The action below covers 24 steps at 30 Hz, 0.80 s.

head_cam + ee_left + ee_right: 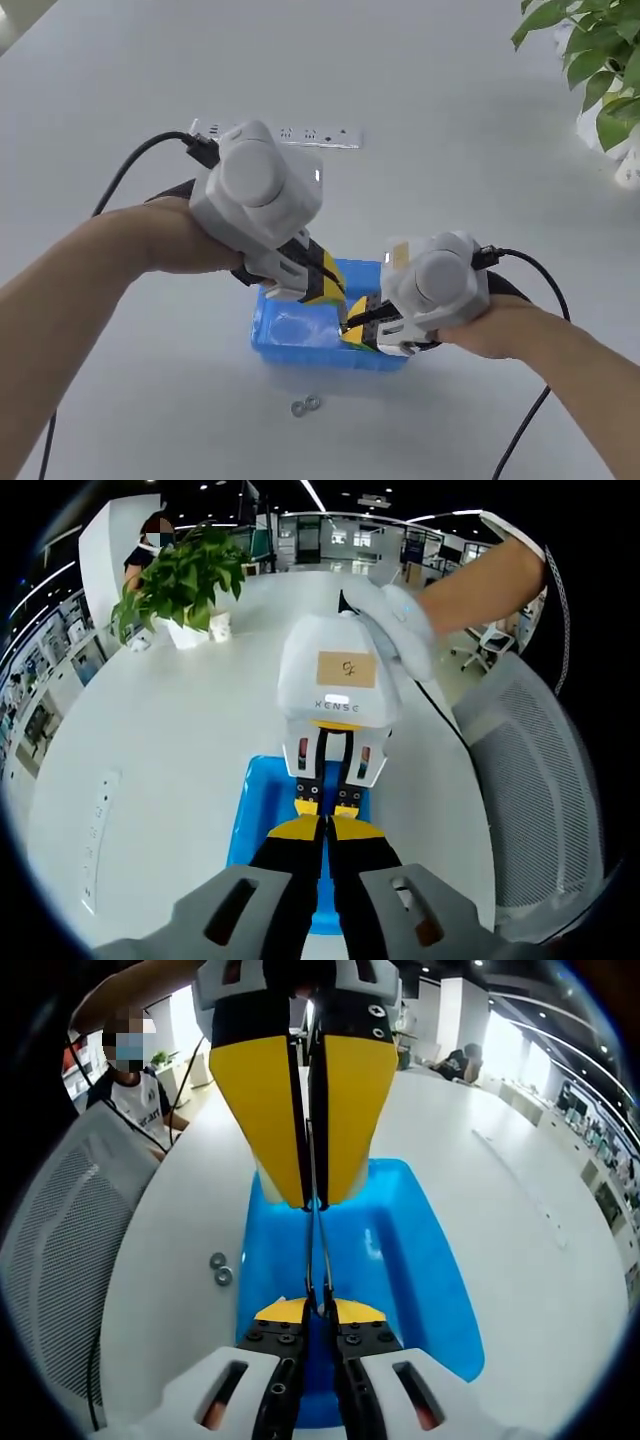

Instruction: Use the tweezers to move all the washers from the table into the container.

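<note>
A blue container [300, 335] sits on the white table, and both grippers meet above it. My left gripper [335, 290] comes in from the left, its yellow jaws pressed together. My right gripper [355, 330] faces it from the right. In the right gripper view, thin metal tweezers [315, 1250] run from my right gripper [318, 1310] up into the left gripper's yellow jaws, over the container [400, 1260]. Both grippers are shut on the tweezers. Two washers [305, 405] lie side by side on the table just in front of the container, also seen as washers [218, 1268]. My left gripper [327, 825] meets the right one tip to tip over the container [262, 800].
A white power strip [290, 133] lies beyond the grippers. A potted plant [590, 60] stands at the far right corner. A grey mesh chair [540, 780] is beside the table on the person's side. Cables trail from both grippers.
</note>
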{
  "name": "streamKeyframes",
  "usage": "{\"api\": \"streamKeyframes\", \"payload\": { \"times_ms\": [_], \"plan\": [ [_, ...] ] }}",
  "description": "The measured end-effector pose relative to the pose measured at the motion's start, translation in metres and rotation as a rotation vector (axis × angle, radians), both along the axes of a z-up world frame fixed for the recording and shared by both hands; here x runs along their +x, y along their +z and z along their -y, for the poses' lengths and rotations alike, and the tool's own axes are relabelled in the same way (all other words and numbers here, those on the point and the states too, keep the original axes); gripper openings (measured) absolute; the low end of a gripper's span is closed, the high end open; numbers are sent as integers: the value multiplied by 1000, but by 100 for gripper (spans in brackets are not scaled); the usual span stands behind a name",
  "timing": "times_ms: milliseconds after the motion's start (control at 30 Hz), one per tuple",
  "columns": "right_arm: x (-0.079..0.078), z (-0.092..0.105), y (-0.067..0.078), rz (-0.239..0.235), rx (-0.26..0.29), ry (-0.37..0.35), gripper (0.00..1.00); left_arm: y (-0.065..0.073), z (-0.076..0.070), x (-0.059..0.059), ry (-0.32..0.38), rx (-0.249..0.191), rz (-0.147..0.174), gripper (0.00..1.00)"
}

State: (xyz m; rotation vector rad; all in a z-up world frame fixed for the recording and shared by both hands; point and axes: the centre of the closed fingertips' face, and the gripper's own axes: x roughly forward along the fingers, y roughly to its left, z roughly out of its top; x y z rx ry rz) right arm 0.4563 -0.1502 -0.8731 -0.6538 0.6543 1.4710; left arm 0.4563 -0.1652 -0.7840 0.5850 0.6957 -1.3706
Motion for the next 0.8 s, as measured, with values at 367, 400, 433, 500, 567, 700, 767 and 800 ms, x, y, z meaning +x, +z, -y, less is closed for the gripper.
{"api": "streamKeyframes", "payload": {
  "times_ms": [367,400,433,500,567,700,767,800],
  "plan": [
    [0,1,-1,9,-14,10,10,-1,3,0,2,-8,-1,6],
    [0,1,-1,9,-13,10,10,-1,3,-1,0,-7,1,6],
    [0,2,-1,8,-13,9,10,-1,3,-1,0,-7,1,6],
    [0,2,-1,10,-12,11,10,-1,3,-1,-1,-6,0,6],
    [0,2,1,10,-7,7,10,1,3,-1,-2,-8,2,5],
    [2,2,4,17,2,0,10,5,4,1,0,-17,15,5],
    [2,2,6,20,6,-1,11,7,4,2,7,-22,20,5],
    [3,2,7,25,10,-3,11,8,4,2,9,-24,19,5]
  ]
}}
